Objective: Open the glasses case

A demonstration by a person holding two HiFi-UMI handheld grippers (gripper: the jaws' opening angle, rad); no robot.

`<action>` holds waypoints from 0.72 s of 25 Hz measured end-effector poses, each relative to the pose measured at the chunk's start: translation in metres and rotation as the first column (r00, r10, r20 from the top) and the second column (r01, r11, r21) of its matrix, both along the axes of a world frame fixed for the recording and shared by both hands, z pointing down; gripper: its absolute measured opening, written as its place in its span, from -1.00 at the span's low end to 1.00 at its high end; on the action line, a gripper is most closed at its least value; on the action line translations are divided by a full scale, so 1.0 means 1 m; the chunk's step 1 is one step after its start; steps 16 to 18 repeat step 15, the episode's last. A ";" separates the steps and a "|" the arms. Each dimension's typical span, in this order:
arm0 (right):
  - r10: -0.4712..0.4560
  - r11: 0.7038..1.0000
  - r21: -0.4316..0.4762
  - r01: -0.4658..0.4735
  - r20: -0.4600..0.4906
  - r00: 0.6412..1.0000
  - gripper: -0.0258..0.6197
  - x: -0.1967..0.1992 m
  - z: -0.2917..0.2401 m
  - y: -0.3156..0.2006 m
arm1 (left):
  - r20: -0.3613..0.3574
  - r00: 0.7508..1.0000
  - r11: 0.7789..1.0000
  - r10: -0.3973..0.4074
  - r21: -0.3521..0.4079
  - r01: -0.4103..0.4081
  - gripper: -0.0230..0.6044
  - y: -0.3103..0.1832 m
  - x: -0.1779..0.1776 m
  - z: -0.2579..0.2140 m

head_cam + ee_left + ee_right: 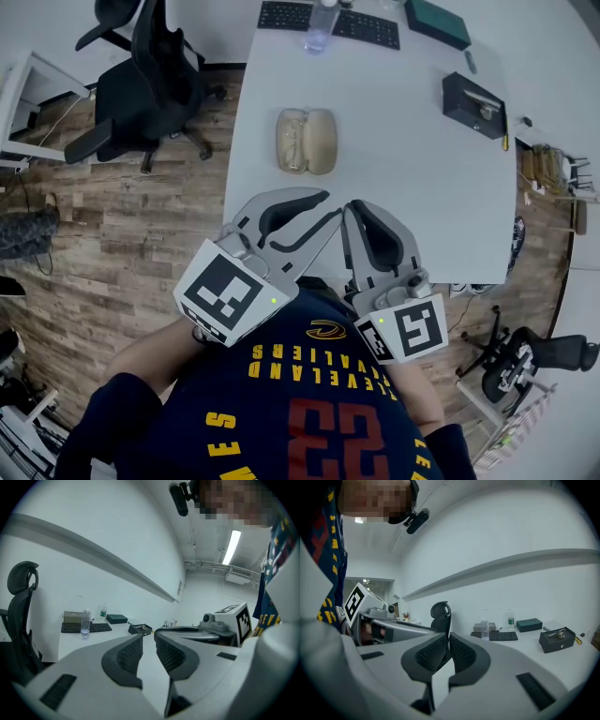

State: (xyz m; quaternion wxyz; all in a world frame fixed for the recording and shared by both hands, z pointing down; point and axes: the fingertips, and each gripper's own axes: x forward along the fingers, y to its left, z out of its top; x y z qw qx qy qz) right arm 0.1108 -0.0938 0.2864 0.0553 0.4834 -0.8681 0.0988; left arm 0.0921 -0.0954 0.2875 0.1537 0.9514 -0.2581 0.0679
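A beige glasses case (305,141) lies open on the white table (394,206), its two halves side by side, with glasses in the left half. Both grippers hang at the table's near edge, close to the person's body and well short of the case. My left gripper (333,205) points up and to the right; in the left gripper view (148,635) a narrow gap shows between its ribbed pads, with nothing in it. My right gripper (360,204) (448,634) is shut, tips almost touching, and empty. The case is in neither gripper view.
At the table's far end lie a keyboard (328,21), a water bottle (319,28) and a dark green box (437,21). A black box (473,105) stands at the right. One office chair (141,84) stands left of the table, another (525,361) at lower right.
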 end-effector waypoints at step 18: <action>0.002 1.000 -0.024 -0.001 0.006 1.000 -0.81 0.000 0.007 -0.003 | 0.004 1.000 1.000 -0.004 -0.015 0.004 -0.61 -0.002 0.000 0.005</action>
